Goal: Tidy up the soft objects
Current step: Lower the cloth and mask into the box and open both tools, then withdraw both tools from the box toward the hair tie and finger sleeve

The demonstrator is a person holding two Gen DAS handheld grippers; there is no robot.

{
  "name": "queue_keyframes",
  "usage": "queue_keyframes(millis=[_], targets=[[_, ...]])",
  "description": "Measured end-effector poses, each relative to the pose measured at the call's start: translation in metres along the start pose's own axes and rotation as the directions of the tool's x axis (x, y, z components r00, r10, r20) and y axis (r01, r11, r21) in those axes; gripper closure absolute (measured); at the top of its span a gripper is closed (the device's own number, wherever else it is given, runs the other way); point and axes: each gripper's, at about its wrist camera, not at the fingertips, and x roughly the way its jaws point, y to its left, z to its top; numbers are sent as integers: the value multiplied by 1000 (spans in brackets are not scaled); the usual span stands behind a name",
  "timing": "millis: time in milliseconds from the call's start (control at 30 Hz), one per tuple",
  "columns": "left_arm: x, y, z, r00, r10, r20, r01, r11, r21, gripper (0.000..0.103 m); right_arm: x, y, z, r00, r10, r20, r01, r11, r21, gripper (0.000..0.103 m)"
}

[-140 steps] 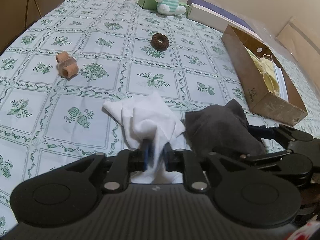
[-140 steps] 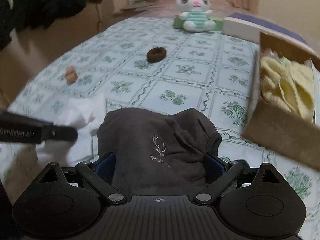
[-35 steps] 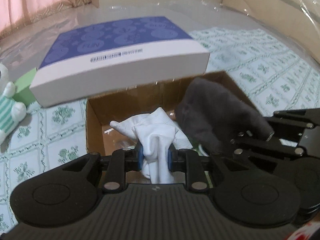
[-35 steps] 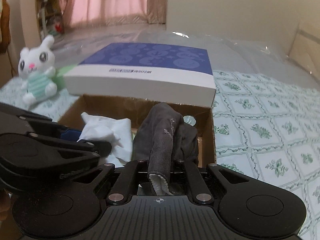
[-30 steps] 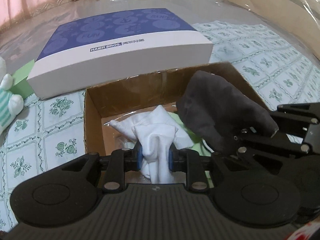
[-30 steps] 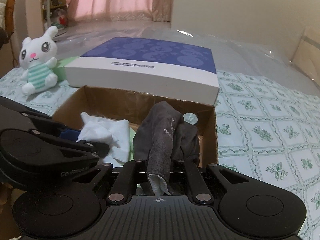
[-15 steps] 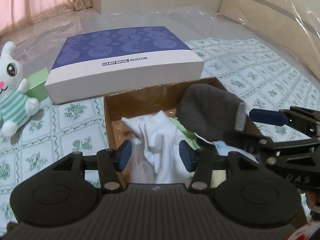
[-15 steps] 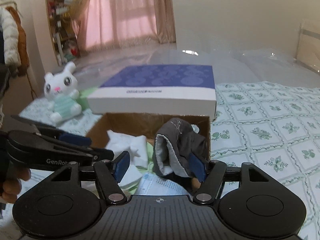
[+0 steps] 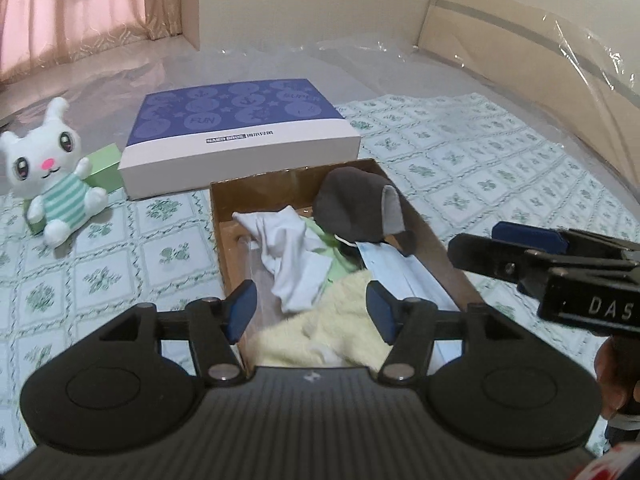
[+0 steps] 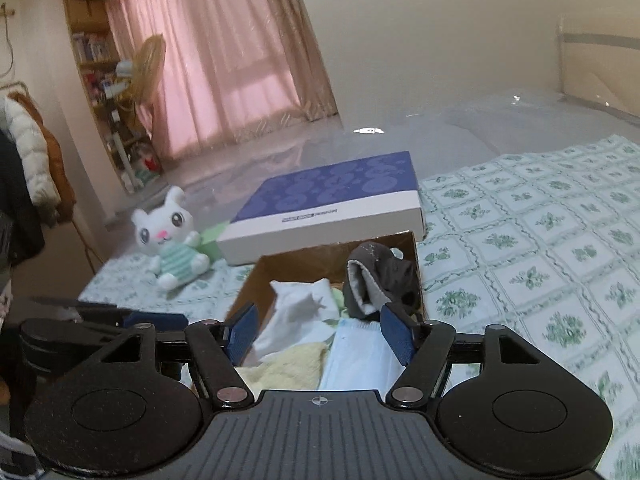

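Cardboard box (image 9: 224,240) holds white sock (image 9: 292,256) and grey sock (image 9: 352,208); left tool (image 9: 312,308) and right tool (image 10: 320,330) both wide open, empty, above its near end.

Black left gripper (image 9: 311,310) with blue pads (image 9: 240,311), silver screws.

Right hand-held gripper (image 10: 320,330) spread wide, holding nothing, above near end of cardboard box (image 10: 412,240). In box: white cloth (image 10: 300,308) left, grey sock (image 10: 376,280) far right, yellow cloth (image 10: 288,372) and blue mask (image 10: 356,360) near. Blue-white flat box (image 10: 332,204) beyond; plush bunny (image 10: 172,240) far left on bed (image 10: 540,248).
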Motion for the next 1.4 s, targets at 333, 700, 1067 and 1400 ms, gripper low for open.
queue_keyframes(millis=[333,700,1067,1400], targets=[[-71,0,-38,999,41,13,-40,997,-64,44,-65,25,-21,999,-33,12,33,998,49,27],[-131,-1,-89,996,92,-3,-91,992,-81,39,-107,61,-57,998,-53,-38,53,999,-14,25],[-180,5,-129,992,123,-6,-123,984,-128,39,-135,89,-85,997,-21,-76,16,997,-71,25],[-207,15,-154,986,164,-13,-164,975,-153,39,-144,111,-102,992,8,-122,-19,996,-89,25]])
